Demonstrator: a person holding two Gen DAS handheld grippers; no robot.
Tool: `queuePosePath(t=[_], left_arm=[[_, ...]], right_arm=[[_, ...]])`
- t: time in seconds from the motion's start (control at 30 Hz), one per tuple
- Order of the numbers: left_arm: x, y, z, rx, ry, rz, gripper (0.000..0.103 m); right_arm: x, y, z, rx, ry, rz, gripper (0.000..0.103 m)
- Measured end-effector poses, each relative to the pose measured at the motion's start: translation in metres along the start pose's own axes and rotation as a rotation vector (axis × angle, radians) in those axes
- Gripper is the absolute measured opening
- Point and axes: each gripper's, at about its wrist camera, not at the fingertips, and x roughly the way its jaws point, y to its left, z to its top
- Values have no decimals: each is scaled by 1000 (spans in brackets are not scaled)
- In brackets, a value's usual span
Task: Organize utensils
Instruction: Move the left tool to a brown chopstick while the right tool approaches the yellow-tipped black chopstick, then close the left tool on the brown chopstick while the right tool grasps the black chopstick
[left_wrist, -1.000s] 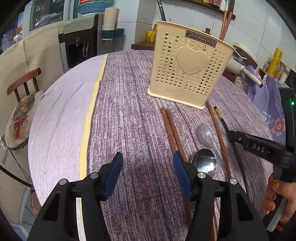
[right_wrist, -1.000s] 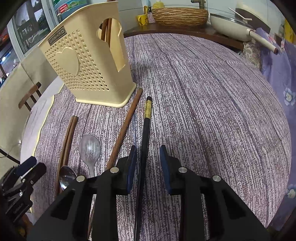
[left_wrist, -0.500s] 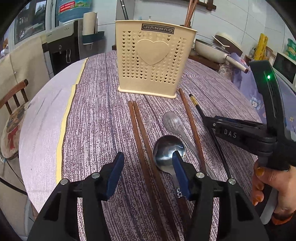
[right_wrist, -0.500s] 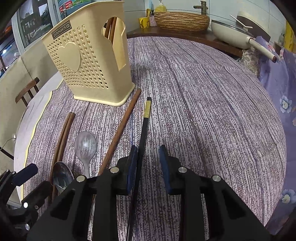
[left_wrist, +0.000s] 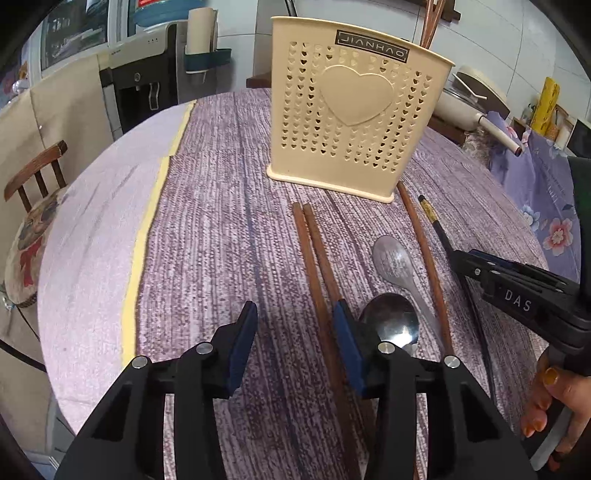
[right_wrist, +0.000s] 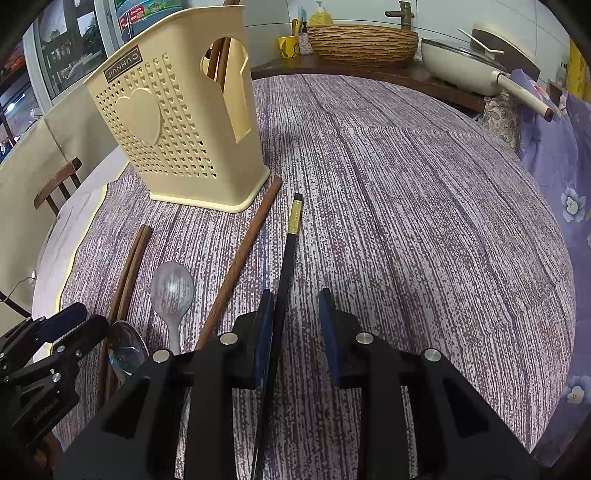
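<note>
Utensils lie in front of the cutlery holder, with both hand-held grippers low over them.

Left wrist view: the left hand-held gripper (left_wrist: 293, 341) is open above the paired brown chopsticks (left_wrist: 314, 258); it alone shows the steel spoon (left_wrist: 391, 323) fully, and has swung left since half a second ago. Right wrist view: the right hand-held gripper (right_wrist: 295, 325), open, straddles the black chopstick (right_wrist: 284, 266), which touches its left pad (right_wrist: 264, 332); chopsticks stand inside the cream cutlery holder (right_wrist: 173, 122). The counter (right_wrist: 406, 206) wears purple woven cloth; a pan (right_wrist: 461, 62) sits far right.
</note>
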Motion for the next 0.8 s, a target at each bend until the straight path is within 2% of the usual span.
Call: queuePosePath(t=[0.1,0.23,0.5,0.8], left_arm=[[3,-5,0,29,1,38,41],[4,-2,2,24,8,35,40],[17,-8,17,70,23,80,38],[39,-5,47,47,40,130,26]], right_arm=[[0,1,0,-2,0,-3,26],[0,1,0,-3,1,-3,26],[3,4,3,-23,8,-21,26],[23,11,29,-50,16,-77,27]])
